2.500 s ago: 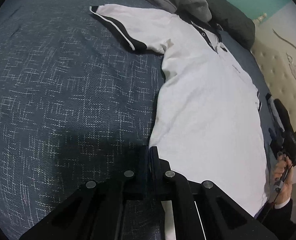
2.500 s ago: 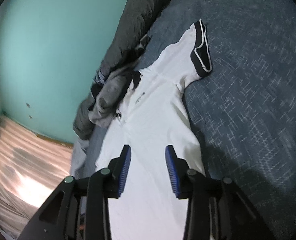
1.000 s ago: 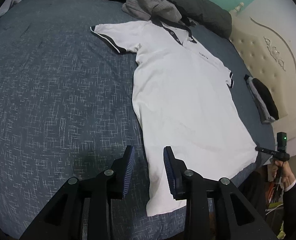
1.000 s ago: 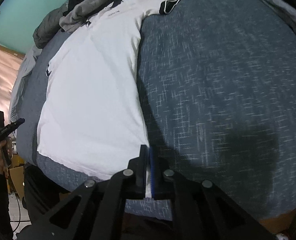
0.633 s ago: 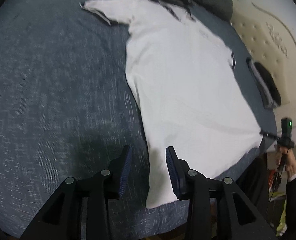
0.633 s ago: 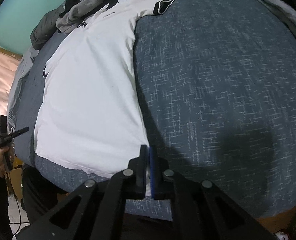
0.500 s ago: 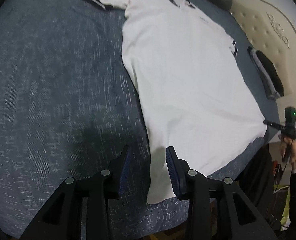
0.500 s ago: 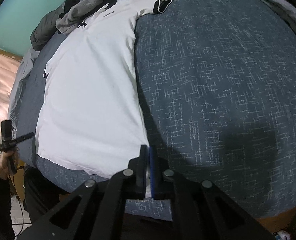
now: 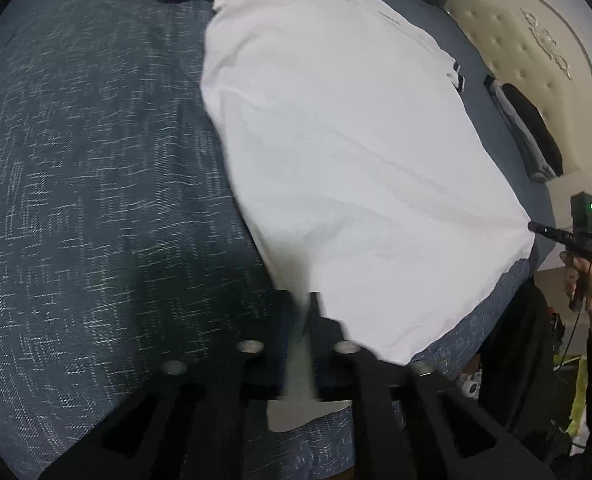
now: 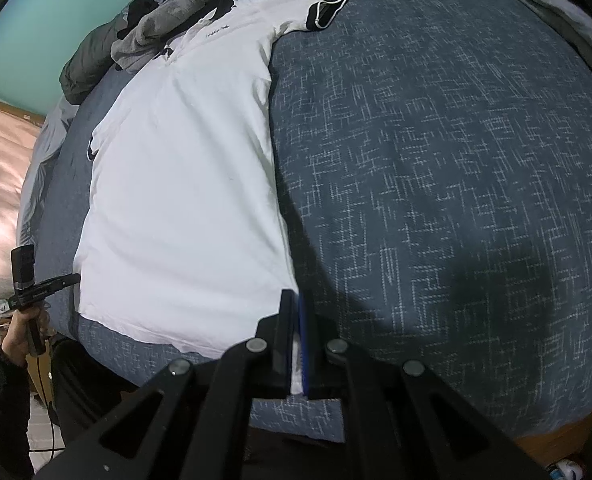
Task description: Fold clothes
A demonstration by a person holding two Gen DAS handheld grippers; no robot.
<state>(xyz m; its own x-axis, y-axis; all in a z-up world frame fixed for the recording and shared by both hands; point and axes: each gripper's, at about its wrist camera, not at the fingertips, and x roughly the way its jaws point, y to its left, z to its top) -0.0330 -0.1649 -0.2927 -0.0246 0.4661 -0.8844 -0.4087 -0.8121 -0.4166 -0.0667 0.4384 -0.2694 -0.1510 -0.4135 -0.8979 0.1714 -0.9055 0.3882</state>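
1. Left wrist view: you are looking along the left gripper (image 9: 302, 320) at a white shirt (image 9: 336, 120) lying spread flat, front up, on a dark blue bed (image 9: 75, 160). Its collar is pointing away from you and its hem is nearest you. The fingers are clenching one hem corner, with white cloth showing between them. Across the hem, the other gripper is pinching the opposite corner.

2. Right wrist view: you are seeing the same shirt (image 10: 183, 180) from its other side. The right gripper (image 10: 293, 328) is clamping its hem corner, with a sliver of white between the blue pads. A grey garment (image 10: 155, 32) is lying beside the collar.

3. My judgement: with both corners held, you are set to carry the hem. Be lifting both hands evenly, keeping the hem taut and level, so the cloth is not sagging or twisting. Be watching that neither corner is slipping out.
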